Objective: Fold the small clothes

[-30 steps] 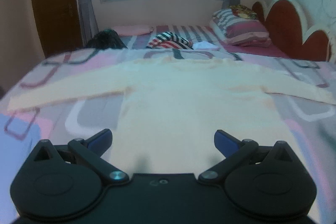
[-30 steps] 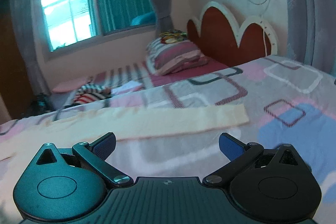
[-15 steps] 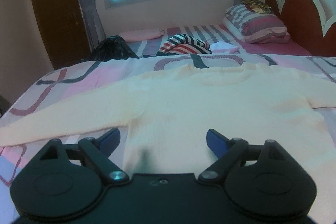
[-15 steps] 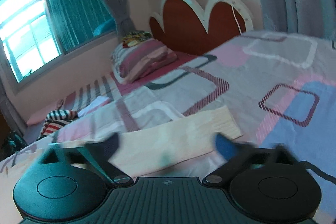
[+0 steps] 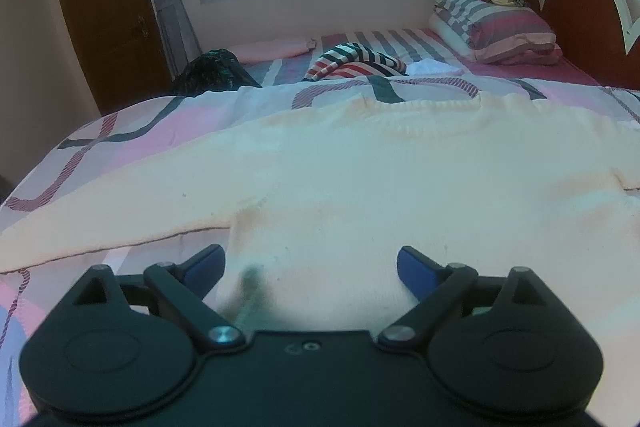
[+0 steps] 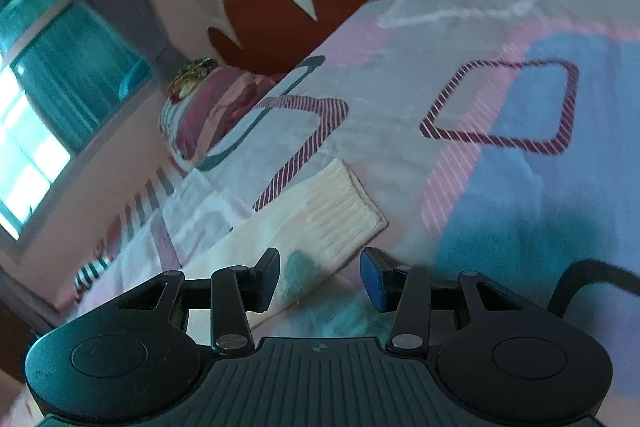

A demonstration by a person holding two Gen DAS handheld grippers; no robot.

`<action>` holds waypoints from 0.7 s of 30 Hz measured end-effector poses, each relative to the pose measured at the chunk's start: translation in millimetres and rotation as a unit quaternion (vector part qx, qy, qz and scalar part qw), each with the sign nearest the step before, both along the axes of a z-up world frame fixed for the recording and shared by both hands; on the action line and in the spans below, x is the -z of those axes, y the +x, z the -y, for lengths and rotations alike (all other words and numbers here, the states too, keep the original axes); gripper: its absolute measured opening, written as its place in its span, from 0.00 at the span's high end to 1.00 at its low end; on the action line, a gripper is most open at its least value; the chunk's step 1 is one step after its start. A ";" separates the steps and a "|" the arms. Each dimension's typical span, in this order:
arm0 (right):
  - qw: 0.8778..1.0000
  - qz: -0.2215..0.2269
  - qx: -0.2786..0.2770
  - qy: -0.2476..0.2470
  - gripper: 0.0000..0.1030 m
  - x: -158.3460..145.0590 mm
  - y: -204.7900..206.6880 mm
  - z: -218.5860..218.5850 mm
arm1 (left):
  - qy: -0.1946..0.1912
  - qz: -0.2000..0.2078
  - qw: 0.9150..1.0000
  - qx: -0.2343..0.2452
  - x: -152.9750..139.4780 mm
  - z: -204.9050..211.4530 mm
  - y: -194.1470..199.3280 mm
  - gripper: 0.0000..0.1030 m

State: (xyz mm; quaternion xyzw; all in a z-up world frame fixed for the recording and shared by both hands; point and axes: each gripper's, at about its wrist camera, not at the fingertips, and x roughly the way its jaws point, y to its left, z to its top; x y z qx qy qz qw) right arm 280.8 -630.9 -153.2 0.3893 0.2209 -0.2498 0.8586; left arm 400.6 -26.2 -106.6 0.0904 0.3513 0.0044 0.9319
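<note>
A cream knit sweater (image 5: pixel 400 179) lies flat on the patterned bedcover (image 5: pixel 160 123), sleeves spread to both sides. My left gripper (image 5: pixel 310 267) hovers low over the sweater's lower body beside the left armpit, jaws wide open with nothing gripped. In the right wrist view, which is tilted, the sweater's right sleeve ends in a ribbed cuff (image 6: pixel 344 207). My right gripper (image 6: pixel 320 277) sits just short of that cuff and its jaws are closing. The sleeve's edge lies between them, and the pads are not pressing on it.
Striped pillows (image 5: pixel 496 27) lean against the red headboard (image 5: pixel 580 11) at the far right. A striped garment (image 5: pixel 352 61), a dark bundle (image 5: pixel 212 73), a pink cloth (image 5: pixel 276 49) and a white cloth (image 5: pixel 434 67) lie beyond the sweater. A black cable (image 6: pixel 592 271) curls beside my right gripper.
My left gripper moved in lower over the sweater's body toward its left side. My right gripper rolled, dropped toward the sleeve cuff, and its jaws narrowed.
</note>
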 end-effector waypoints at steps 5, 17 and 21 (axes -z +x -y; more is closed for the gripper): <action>1.000 0.008 0.008 0.011 0.66 -0.5 2.7 5.3 | -0.007 -0.002 1.000 -0.005 0.3 -2.0 3.3 0.10; 0.998 -0.042 0.004 -0.049 0.98 -13.0 16.6 7.2 | -0.020 -0.017 1.000 -0.013 -3.3 -30.2 13.7 0.08; 0.994 -0.016 -0.051 -0.092 0.98 -38.8 31.8 -28.6 | -0.044 -0.021 0.999 -0.017 -6.9 -44.7 14.7 0.09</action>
